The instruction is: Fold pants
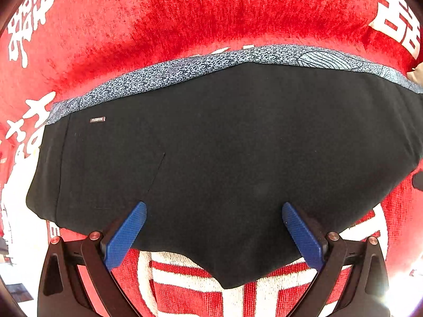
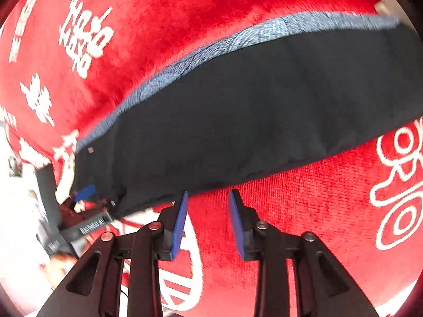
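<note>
The black pants (image 1: 224, 145) lie folded flat on a red plush cloth, with a blue-grey patterned layer (image 1: 185, 71) showing along their far edge. My left gripper (image 1: 214, 208) is open and hovers over the pants' near edge, fingers wide apart, holding nothing. In the right wrist view the pants (image 2: 251, 111) stretch across the middle. My right gripper (image 2: 208, 198) is open and empty just off the pants' near edge, over the red cloth. The left gripper (image 2: 84, 192) shows at the pants' left end in that view.
The red cloth (image 1: 211, 13) with white lettering covers the whole surface around the pants (image 2: 304, 211). A small label (image 1: 97, 119) sits on the pants near their left end. A hand's edge (image 1: 416, 74) shows at far right.
</note>
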A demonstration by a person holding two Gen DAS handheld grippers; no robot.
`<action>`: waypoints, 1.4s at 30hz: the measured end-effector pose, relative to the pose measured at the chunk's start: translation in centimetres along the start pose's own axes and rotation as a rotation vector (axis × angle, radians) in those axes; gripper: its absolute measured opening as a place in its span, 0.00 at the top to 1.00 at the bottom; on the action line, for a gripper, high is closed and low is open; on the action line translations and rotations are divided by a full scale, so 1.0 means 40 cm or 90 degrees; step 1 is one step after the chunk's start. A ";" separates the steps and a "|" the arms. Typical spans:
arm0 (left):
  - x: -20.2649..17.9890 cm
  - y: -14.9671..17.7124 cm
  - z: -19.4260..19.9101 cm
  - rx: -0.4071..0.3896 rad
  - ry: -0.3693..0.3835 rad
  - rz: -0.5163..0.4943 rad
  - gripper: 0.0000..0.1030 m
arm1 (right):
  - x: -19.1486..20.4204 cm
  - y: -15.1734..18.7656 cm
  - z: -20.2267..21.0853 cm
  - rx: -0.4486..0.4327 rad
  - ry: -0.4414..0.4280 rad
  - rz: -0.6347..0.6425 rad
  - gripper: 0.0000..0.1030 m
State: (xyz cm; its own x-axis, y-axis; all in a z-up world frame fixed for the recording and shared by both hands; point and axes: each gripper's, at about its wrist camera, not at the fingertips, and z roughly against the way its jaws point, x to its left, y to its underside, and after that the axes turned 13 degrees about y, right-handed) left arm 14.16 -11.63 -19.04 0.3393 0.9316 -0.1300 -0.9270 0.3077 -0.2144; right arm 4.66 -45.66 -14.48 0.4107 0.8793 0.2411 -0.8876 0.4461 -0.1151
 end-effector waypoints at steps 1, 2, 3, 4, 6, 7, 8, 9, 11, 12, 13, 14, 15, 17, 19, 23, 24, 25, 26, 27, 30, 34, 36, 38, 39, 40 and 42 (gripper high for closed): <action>-0.002 0.001 0.000 0.000 -0.001 0.001 0.00 | 0.008 -0.005 -0.010 -0.002 -0.014 -0.023 0.63; -0.005 -0.001 0.000 -0.001 -0.004 -0.002 0.00 | -0.003 -0.012 -0.014 -0.003 -0.034 -0.051 0.63; -0.006 -0.002 0.000 -0.002 -0.007 -0.005 0.00 | -0.016 -0.019 -0.018 -0.001 -0.055 -0.082 0.63; -0.001 -0.001 -0.005 -0.003 -0.009 -0.009 0.00 | -0.032 -0.025 -0.027 0.006 -0.074 -0.116 0.65; -0.003 0.004 -0.004 -0.004 -0.011 -0.013 0.00 | -0.046 -0.027 -0.046 0.023 -0.047 -0.145 0.93; -0.005 0.003 -0.006 -0.002 -0.012 -0.012 0.00 | -0.050 -0.019 -0.055 0.031 -0.044 -0.148 0.93; -0.005 0.001 -0.004 0.002 -0.013 -0.011 0.00 | -0.049 -0.012 -0.060 0.036 -0.039 -0.148 0.94; -0.007 -0.004 -0.001 0.009 -0.016 -0.011 0.00 | -0.048 -0.003 -0.058 0.042 -0.033 -0.141 0.93; -0.010 -0.016 0.011 0.020 -0.021 -0.009 0.00 | -0.047 0.015 -0.045 0.052 0.016 -0.108 0.93; -0.018 -0.017 0.024 0.021 -0.014 -0.006 0.00 | -0.056 0.026 -0.028 0.048 0.038 -0.099 0.93; -0.025 -0.022 0.035 0.018 -0.007 -0.004 0.00 | -0.067 0.031 -0.015 0.045 0.045 -0.096 0.92; -0.031 -0.024 0.044 0.015 -0.001 -0.005 0.00 | -0.083 0.035 0.001 0.040 0.051 -0.096 0.89; -0.049 -0.028 0.057 0.011 0.005 -0.012 0.00 | -0.102 0.034 0.021 0.031 0.064 -0.101 0.85; -0.082 -0.038 0.068 0.007 0.011 -0.027 0.00 | -0.145 0.027 0.051 0.015 0.087 -0.125 0.51; -0.128 -0.050 0.069 0.007 0.016 -0.046 0.00 | -0.206 0.020 0.088 -0.011 0.105 -0.159 0.43; -0.228 -0.074 0.055 0.007 0.025 -0.080 0.00 | -0.296 -0.008 0.132 -0.057 0.140 -0.218 0.43; -0.254 -0.081 0.049 0.005 0.027 -0.086 0.00 | -0.314 -0.025 0.149 -0.082 0.152 -0.226 0.44; -0.277 -0.088 0.043 0.004 0.030 -0.089 0.00 | -0.326 -0.039 0.162 -0.102 0.162 -0.227 0.49; -0.304 -0.096 0.034 0.003 0.038 -0.089 0.00 | -0.338 -0.059 0.175 -0.127 0.171 -0.226 0.58; -0.323 -0.101 0.026 0.004 0.043 -0.088 0.00 | -0.350 -0.075 0.183 -0.142 0.173 -0.222 0.62; -0.376 -0.112 -0.006 0.014 0.044 -0.097 0.00 | -0.383 -0.159 0.183 -0.171 0.192 -0.206 0.72; -0.417 -0.105 -0.036 0.026 0.037 -0.105 0.00 | -0.464 -0.238 0.140 -0.162 0.282 -0.192 0.80; -0.416 -0.099 -0.038 0.032 0.036 -0.096 0.00 | -0.514 -0.237 0.124 -0.143 0.293 -0.206 1.00; -0.413 -0.112 -0.041 0.036 0.038 -0.089 0.00 | -0.519 -0.230 0.140 -0.148 0.282 -0.199 1.00; -0.408 -0.118 -0.043 0.037 0.036 -0.090 0.00 | -0.508 -0.223 0.153 -0.155 0.280 -0.184 0.95; -0.409 -0.121 -0.042 0.036 0.033 -0.092 0.00 | -0.500 -0.211 0.162 -0.159 0.254 -0.180 0.94; -0.415 -0.131 -0.034 0.031 0.031 -0.095 0.00 | -0.496 -0.179 0.165 -0.148 0.170 -0.196 0.87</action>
State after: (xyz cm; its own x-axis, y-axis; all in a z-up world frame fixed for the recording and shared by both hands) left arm 13.59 -28.95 -17.07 0.4805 0.8646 -0.1471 -0.8718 0.4526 -0.1874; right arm 1.50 -67.40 -12.10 0.7138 0.6989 0.0447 -0.6582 0.6913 -0.2981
